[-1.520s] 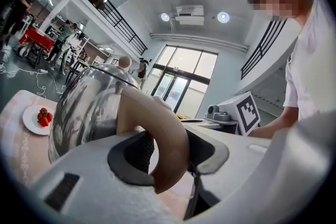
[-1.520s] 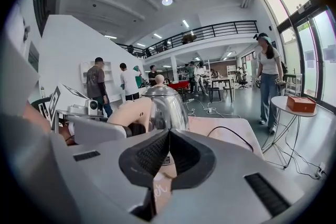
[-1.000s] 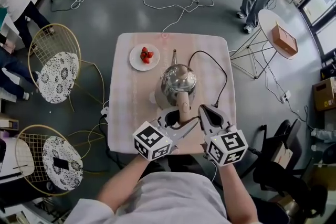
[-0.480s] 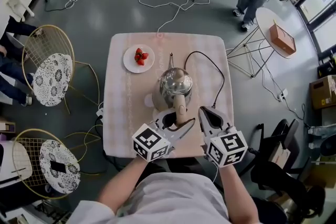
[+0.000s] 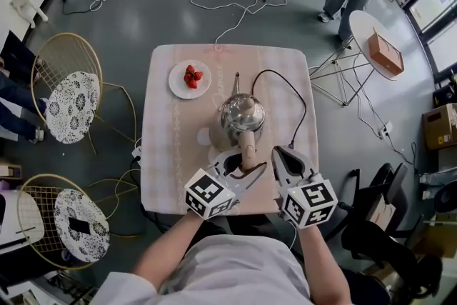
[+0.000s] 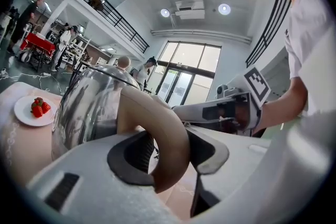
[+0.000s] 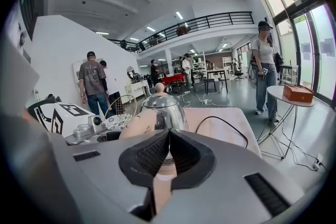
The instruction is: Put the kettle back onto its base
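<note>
A shiny steel kettle (image 5: pixel 241 113) with a beige handle (image 5: pixel 248 146) is at the middle of the pink table (image 5: pixel 168 146). Its cream round base (image 5: pixel 205 136) peeks out at the kettle's left; I cannot tell whether the kettle rests on it. My left gripper (image 5: pixel 246 162) is shut on the handle (image 6: pixel 163 134), one jaw on each side. My right gripper (image 5: pixel 280 152) sits just right of the handle, shut with nothing in it. In the right gripper view the kettle (image 7: pixel 160 110) stands straight ahead of the right gripper (image 7: pixel 168 139).
A white plate of strawberries (image 5: pixel 190 78) lies at the table's far left. A black cord (image 5: pixel 303 107) loops over the table's right side. Two wire chairs (image 5: pixel 75 93) stand to the left, and a small round table (image 5: pixel 371 28) to the right. People stand farther off.
The kettle stays in my left gripper's hold at nearly the same spot. The head view has shifted slightly. Both grippers have barely moved.
</note>
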Demonstrator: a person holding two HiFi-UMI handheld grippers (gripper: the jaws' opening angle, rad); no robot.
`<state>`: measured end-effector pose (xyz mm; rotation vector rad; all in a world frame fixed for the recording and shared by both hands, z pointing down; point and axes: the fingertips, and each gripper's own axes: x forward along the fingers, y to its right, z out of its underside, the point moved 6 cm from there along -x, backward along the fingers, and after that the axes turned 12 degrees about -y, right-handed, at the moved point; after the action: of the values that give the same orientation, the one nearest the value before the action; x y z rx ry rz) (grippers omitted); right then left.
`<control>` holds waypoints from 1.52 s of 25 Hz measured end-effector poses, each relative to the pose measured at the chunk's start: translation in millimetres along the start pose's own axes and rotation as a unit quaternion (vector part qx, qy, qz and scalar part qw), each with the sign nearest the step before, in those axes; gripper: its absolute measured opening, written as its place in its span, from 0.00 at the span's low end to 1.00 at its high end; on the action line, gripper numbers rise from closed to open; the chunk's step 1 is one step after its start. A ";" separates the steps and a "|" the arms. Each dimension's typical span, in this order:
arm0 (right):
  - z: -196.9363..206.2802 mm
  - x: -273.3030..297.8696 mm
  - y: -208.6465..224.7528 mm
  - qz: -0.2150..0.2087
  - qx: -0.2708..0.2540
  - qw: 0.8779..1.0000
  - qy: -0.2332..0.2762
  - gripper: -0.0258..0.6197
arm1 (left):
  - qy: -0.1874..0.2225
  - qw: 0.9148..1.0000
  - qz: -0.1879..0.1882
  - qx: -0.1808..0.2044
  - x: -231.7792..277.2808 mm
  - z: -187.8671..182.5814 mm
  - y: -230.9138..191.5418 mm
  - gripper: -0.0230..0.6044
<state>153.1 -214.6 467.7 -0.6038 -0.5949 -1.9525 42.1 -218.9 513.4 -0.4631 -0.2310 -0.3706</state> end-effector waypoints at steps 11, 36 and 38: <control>4.2 1.3 -5.4 -0.004 0.007 1.000 0.002 0.05 | -0.027 0.999 -0.020 0.005 -4.3 16.8 -5.4 0.31; 15.1 -3.0 -43.5 -0.008 0.029 0.999 0.024 0.05 | -0.104 0.992 -0.054 0.033 -43.5 37.8 -4.5 0.32; 16.9 -5.6 -47.7 -0.007 0.031 0.999 0.027 0.05 | -0.099 0.993 -0.061 0.033 -50.0 35.9 -1.4 0.32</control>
<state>115.1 -180.7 469.8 -0.5075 -0.6252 -1.9503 -8.7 -188.3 530.2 -0.4222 -0.4646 -0.4350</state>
